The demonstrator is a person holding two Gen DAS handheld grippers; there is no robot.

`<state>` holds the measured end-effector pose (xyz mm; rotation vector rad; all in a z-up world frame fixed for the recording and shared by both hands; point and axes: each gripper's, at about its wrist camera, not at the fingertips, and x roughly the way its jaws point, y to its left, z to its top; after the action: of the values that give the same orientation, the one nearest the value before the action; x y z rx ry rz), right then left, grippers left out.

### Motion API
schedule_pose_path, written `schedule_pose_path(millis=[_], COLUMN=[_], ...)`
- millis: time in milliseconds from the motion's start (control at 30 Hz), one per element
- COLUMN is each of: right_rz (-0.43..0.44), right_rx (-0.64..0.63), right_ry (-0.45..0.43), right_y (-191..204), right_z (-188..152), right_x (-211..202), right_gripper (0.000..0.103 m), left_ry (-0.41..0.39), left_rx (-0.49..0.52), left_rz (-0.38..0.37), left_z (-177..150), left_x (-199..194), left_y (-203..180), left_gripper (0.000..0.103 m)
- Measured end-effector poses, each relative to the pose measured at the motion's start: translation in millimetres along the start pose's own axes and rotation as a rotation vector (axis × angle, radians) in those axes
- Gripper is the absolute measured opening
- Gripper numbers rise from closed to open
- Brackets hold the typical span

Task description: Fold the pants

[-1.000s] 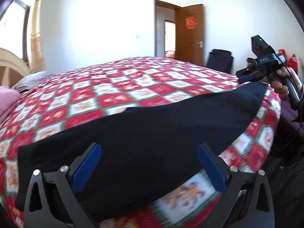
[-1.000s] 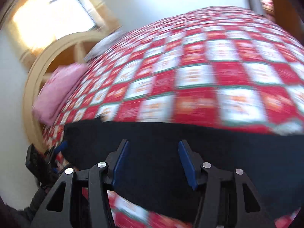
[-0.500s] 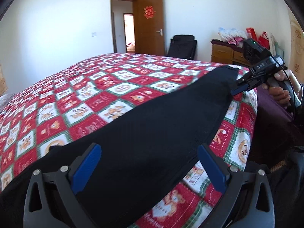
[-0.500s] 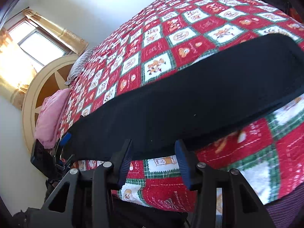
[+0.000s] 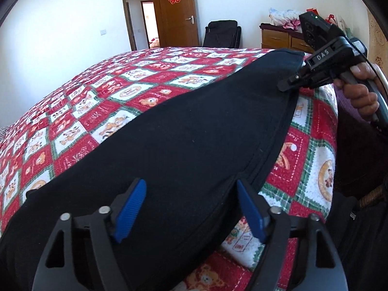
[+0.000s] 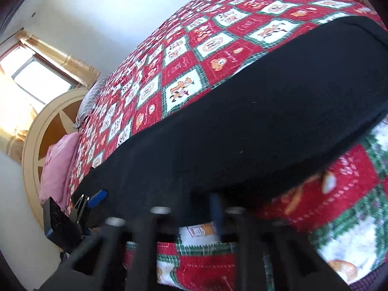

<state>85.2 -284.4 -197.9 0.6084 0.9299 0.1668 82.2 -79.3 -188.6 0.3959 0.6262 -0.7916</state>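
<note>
Black pants (image 5: 194, 140) lie in a long strip along the near edge of the bed; they also show in the right wrist view (image 6: 254, 121). My left gripper (image 5: 191, 208) is open, its blue pads either side of the pants' near edge, with cloth between them. My right gripper (image 6: 191, 208) has closed on the pants' near edge; in the left wrist view it (image 5: 291, 82) pinches the edge near the far end. The left gripper (image 6: 92, 200) shows at the pants' other end.
The bed has a red, white and green checked quilt (image 5: 135, 92). A pink pillow (image 6: 58, 165) and round headboard (image 6: 36, 131) are at one end. A door (image 5: 179, 12), black chair (image 5: 222, 34) and wooden dresser (image 5: 278, 38) stand beyond.
My right gripper has moved in and closed on the pants' edge. My left gripper has narrowed around the cloth and come lower to the bed.
</note>
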Motion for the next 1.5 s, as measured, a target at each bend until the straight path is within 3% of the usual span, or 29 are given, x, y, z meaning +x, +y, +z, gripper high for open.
schedule_pose_path(millis=[100, 233, 367, 600, 767, 867, 967, 1133, 1200, 1267, 1333, 1500], right_rz=[0.008, 0.011, -0.027, -0.032, -0.122, -0.138, -0.112, -0.109, -0.174, -0.215, -0.249, -0.238], right_rx=[-0.055, -0.091, -0.072, -0.076, -0.118, -0.128, -0.114, -0.133, -0.094, -0.053, -0.008, 0.055], right_ry=[-0.049, -0.056, -0.012, -0.001, -0.068, -0.066, -0.058, -0.243, -0.334, -0.370, -0.345, -0.164], right_y=[11.5, 18.6, 1.8, -10.3, -6.1, -7.4, -12.5, -23.8, -42.8, -60.0, -81.6, -123.1], right_z=[-0.2, -2.7, -11.8, -15.2, -17.5, -17.6, -13.3, 23.7, 50.1, 74.0, 98.7, 133.6], right_x=[-17.2, -34.8, -20.3, -9.9, -37.4, -37.3, -39.7, -94.9, -118.5, -128.1, -124.2, -79.3], right_gripper=[0.003, 0.003, 0.003, 0.005, 0.019, 0.026, 0.027, 0.027, 0.027, 0.027, 0.027, 0.027], left_ry=[-0.002, -0.009, -0.003, 0.028, 0.022, 0.008, -0.013, -0.092, -0.086, -0.069, -0.049, -0.041], left_rx=[0.006, -0.012, -0.019, -0.001, 0.000, 0.006, -0.011, -0.040, -0.086, -0.130, -0.155, -0.138], left_rz=[-0.022, -0.065, -0.128, -0.140, -0.159, -0.153, -0.150, -0.100, -0.087, -0.086, -0.097, -0.075], left_z=[-1.1, -3.4, -7.0, -8.2, -14.4, -16.8, -12.3, -1.9, -1.8, -5.9, -12.0, -16.1], left_x=[-3.7, -11.0, -14.7, -12.9, -16.2, -17.2, -23.8, -37.2, -31.1, -22.9, -15.6, -12.6], left_y=[-1.2, -0.6, -3.2, -5.6, -5.0, -8.1, -5.6, 12.2, 23.4, 30.1, 31.5, 25.1], left_gripper=[0.063, 0.062, 0.062, 0.063, 0.067, 0.069, 0.069, 0.073, 0.075, 0.075, 0.075, 0.075])
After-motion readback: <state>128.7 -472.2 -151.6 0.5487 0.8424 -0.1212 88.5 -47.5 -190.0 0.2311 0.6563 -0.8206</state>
